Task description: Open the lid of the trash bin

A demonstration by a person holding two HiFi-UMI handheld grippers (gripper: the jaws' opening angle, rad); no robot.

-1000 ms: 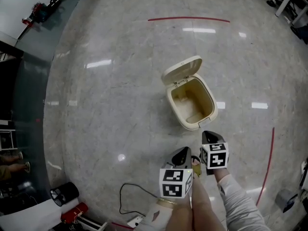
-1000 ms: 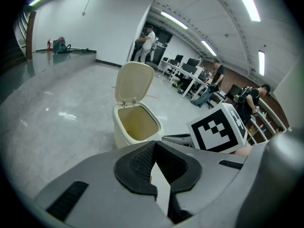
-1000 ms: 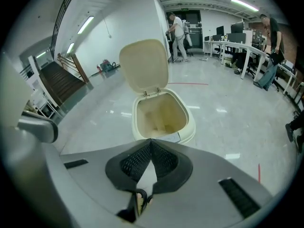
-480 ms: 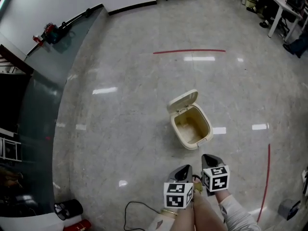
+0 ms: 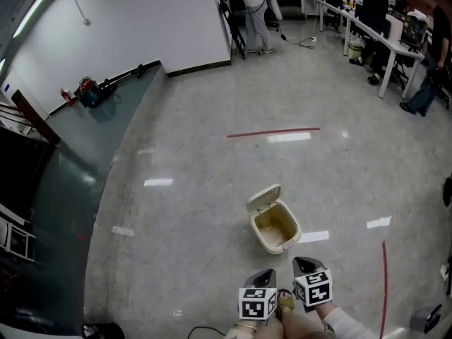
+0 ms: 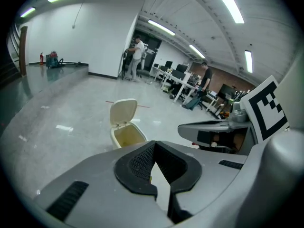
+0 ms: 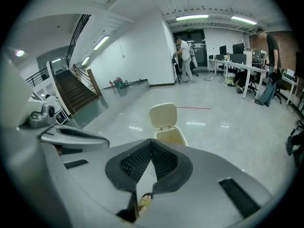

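Though we judge the lid point(image 5: 263, 197) light, liftable by its lip, it stands open; left claw point(image 5: 265, 275) and right claw point(image 5: 304, 263) closed, empty

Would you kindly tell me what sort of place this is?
Probably an open-plan office or lab hall: a wide polished stone floor, long desks with monitors along the far right, and a staircase at the left. The open trash bin stands alone on the floor.
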